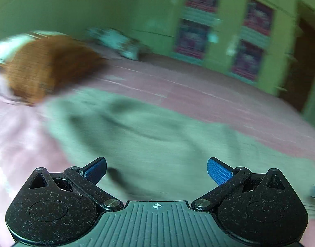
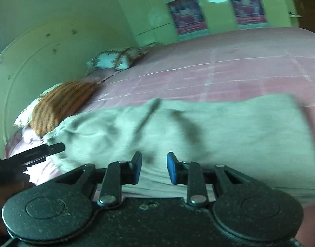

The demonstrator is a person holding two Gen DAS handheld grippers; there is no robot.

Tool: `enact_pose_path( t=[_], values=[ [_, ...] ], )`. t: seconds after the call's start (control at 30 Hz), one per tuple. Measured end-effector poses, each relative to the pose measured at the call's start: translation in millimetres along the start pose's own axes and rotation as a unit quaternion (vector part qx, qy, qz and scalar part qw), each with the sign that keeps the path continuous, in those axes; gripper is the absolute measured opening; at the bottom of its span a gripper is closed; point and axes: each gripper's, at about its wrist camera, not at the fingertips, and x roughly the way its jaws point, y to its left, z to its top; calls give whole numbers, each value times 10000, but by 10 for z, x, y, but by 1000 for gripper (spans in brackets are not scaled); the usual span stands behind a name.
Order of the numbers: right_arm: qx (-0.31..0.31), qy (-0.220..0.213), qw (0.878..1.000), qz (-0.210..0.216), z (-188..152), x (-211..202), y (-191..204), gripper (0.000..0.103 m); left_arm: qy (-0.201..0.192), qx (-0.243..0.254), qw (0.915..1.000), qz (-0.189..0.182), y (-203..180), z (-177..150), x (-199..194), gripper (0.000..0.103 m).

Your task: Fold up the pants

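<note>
Both grippers hover over the pants (image 2: pixel 198 133) on the bed (image 2: pixel 240 65). The left gripper (image 1: pixel 156 169) gapes wide, empty. The right gripper (image 2: pixel 154 167) stands slightly parted, gripping nothing.

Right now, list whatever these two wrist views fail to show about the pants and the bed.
- Pants: right wrist view, near edge hidden behind the right gripper; waist or leg ends unclear.
- Pants, left wrist view: motion blur wipes out folds and seams.
- Orange pillow: left wrist view, blurred, pattern unreadable.
- Posters: text too small.
- Bed: far corner cut off by the frame.
</note>
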Motion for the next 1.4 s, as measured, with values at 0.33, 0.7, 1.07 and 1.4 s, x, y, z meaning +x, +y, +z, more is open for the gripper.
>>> enact_pose_path(
  t=[0.33,0.7,1.07,1.4],
  values=[
    [799,-418,9936,-686,-117,-509,-730,21,1209,-292,9875,-967,-964,-171,349,67],
    [996,-293,9921,-704,-231,-476,-976,20,1309,-597,9857,-883,-1177,-246,507,18],
    [875,-64,9941,-631,-223,-447,-1003,20,1029,-785,9880,-845,-1019,-360,262,32],
    [550,167,9926,-1070,-121,-195,-999,27,849,-20,9948,-567,-1075,-247,306,71]
  ],
)
